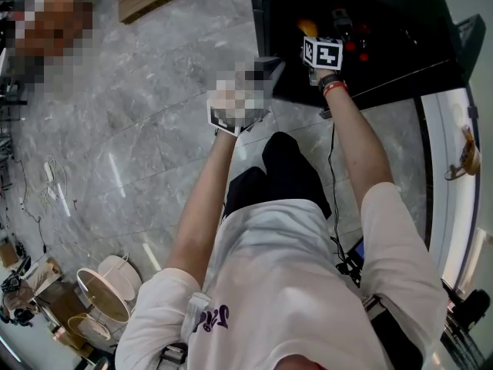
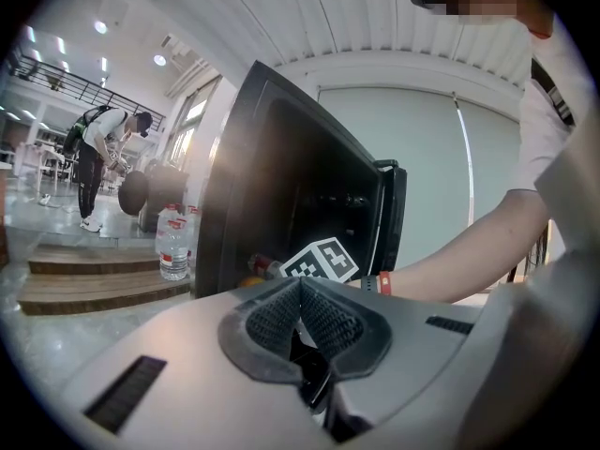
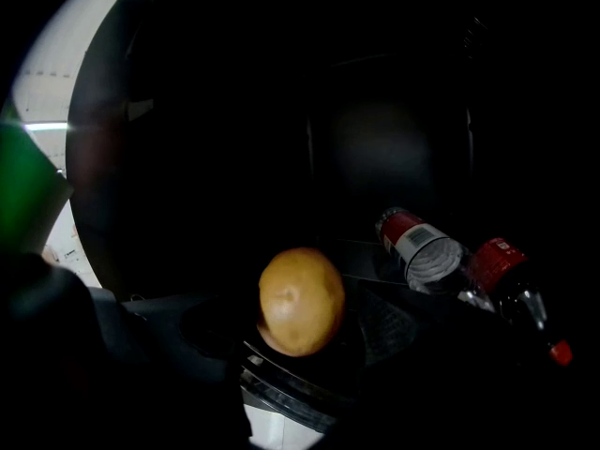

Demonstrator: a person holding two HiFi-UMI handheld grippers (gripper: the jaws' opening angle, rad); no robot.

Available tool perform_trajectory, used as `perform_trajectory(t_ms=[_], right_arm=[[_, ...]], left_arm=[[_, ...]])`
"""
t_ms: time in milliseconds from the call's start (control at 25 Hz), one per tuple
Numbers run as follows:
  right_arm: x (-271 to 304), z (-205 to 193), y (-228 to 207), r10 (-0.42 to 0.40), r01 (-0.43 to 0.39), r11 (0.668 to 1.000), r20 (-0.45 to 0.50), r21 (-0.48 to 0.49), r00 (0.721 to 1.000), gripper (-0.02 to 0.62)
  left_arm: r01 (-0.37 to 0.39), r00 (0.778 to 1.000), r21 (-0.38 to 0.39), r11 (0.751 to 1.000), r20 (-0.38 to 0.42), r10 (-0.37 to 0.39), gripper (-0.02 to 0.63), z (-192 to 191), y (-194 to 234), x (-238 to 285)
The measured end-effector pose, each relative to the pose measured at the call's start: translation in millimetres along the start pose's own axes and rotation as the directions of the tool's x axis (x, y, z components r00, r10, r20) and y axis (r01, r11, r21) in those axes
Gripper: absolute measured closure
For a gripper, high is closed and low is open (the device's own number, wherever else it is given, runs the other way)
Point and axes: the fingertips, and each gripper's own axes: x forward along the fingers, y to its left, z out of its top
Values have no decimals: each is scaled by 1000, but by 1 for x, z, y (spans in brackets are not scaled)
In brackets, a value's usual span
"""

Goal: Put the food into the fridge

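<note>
Nearest me in the head view are my white shirt and both bare forearms, reaching up toward 12 o'clock over the grey marble floor (image 1: 139, 129).

My left gripper (image 1: 235, 112) hangs at about 11 o'clock from my knees, outside the fridge (image 1: 408, 21), just short of its black edge. In the left gripper view, the left gripper's (image 2: 302, 293) ribbed pads (image 2: 272, 322) are pressed flat together with nothing between them. Beyond them, at 12 o'clock, is my right forearm with a red wristband (image 2: 385, 284). The marker cube (image 2: 321, 260) on the other gripper is just inside the fridge's (image 2: 281, 186) open front.

My right gripper (image 1: 322, 52) is further out, at 1 o'clock in the head view, reaching into the fridge's dark cavity. In the right gripper view, its jaws are closed on a yellow-brown potato (image 3: 300, 300), one on each side. The potato stands up out of the right gripper (image 3: 300, 324) in the middle of the frame. The head view shows it as an orange spot (image 1: 308, 28) just past the marker cube.

Deeper in the fridge (image 3: 375, 139), at about 2 to 3 o'clock from the potato, two red-labelled bottles (image 3: 422, 247) lie on their sides. They are close to each other and apart from the potato.

Farthest off in the left gripper view, at 9 o'clock, are water bottles (image 2: 173, 244) standing on the floor by wooden steps (image 2: 94, 279). A person (image 2: 98, 153) is bent over behind them.
</note>
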Motion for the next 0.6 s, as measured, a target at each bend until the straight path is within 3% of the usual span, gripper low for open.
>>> perform_trajectory(t_ms=[200,600], right_arm=[[-6,0,5,16,-16,1000,-3,-6,1000,226],[-33,9,3,4,-4,1000,-5,17,1000,224]], left_arm=[[-13,1000,-17,1000,-4,13,588,-1,-3,-5],[-24,1000,-30,999,-6,24,588,18,-13,-17]])
